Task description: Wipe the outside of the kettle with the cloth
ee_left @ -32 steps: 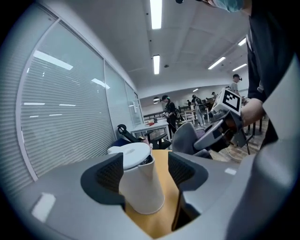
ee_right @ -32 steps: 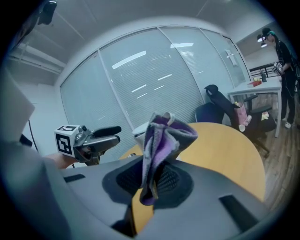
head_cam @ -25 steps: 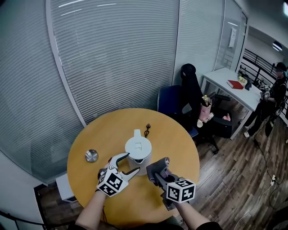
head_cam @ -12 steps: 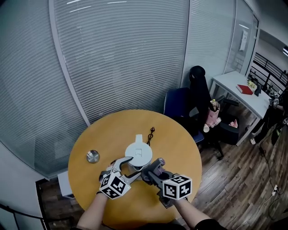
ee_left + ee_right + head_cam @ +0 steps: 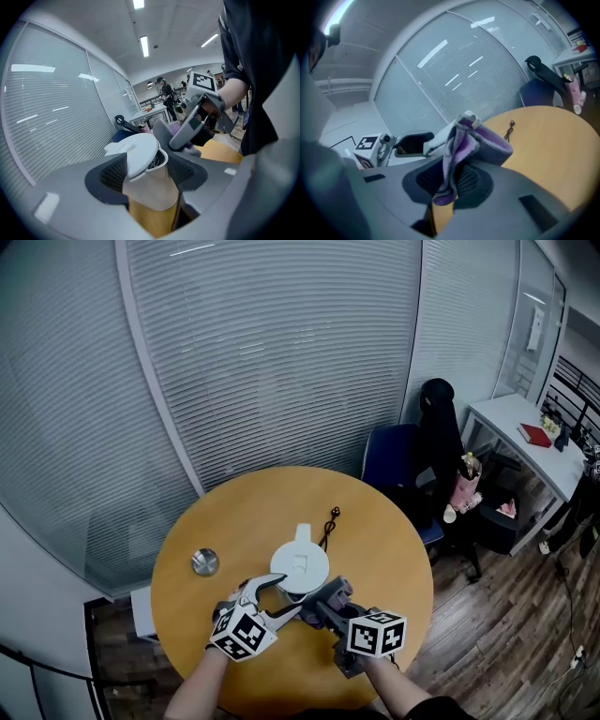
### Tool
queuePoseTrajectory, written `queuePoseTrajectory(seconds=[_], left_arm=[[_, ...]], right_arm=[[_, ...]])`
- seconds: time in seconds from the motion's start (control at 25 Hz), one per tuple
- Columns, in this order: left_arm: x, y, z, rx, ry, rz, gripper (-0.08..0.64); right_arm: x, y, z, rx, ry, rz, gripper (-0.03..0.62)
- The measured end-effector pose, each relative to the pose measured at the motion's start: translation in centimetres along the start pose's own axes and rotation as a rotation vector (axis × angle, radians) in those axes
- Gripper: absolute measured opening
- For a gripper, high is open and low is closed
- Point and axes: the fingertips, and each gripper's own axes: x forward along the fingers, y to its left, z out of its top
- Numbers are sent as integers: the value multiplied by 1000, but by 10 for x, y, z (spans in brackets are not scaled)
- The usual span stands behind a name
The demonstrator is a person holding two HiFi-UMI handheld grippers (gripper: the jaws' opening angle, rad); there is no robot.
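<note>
- The left gripper (image 5: 292, 593) has its 2 jaws spread very wide around the kettle (image 5: 300, 561). They have just been closing, and its pads look to be resting on the kettle's left and near-right sides.
- The right gripper (image 5: 451, 180) is clenched on a bunched purple and grey cloth (image 5: 473, 140). Most of the cloth stands up beyond its pads, just right of the kettle's near side.
- The kettle stands upright near the middle of the round bench (image 5: 375, 540), a little toward the near edge.
- Risk 1: a hold this wide is probably light. A firm wipe from the right could slide or twist the kettle out of the left gripper, or tip it toward the far left.
- Risk 2: the lid looks slightly raised on 1 side. A stroke along the rim could catch it and lift it.
- Risk 3: only a narrow fold of the cloth is pinched. Drag against the kettle wall could pull it free.
- Risk 4: the 2 grippers sit very near each other at the kettle's near side, so a sweep to the left could knock their jaws together.
- Farther out, a small dark cord (image 5: 328, 526) lies just beyond the kettle and a round metal piece (image 5: 204, 562) sits well to its left, so neither is likely to interfere.
</note>
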Motion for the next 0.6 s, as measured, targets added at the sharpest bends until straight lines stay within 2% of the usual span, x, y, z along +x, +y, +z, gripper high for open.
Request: queuePoseTrajectory(seconds=[0.4, 0.6], left_arm=[[2, 0, -1, -40, -7, 41, 279], [3, -1, -1, -56, -9, 54, 279]], right_arm=[[36, -96, -92, 167, 204, -146, 41], [37, -110, -103, 165, 233, -189, 41]])
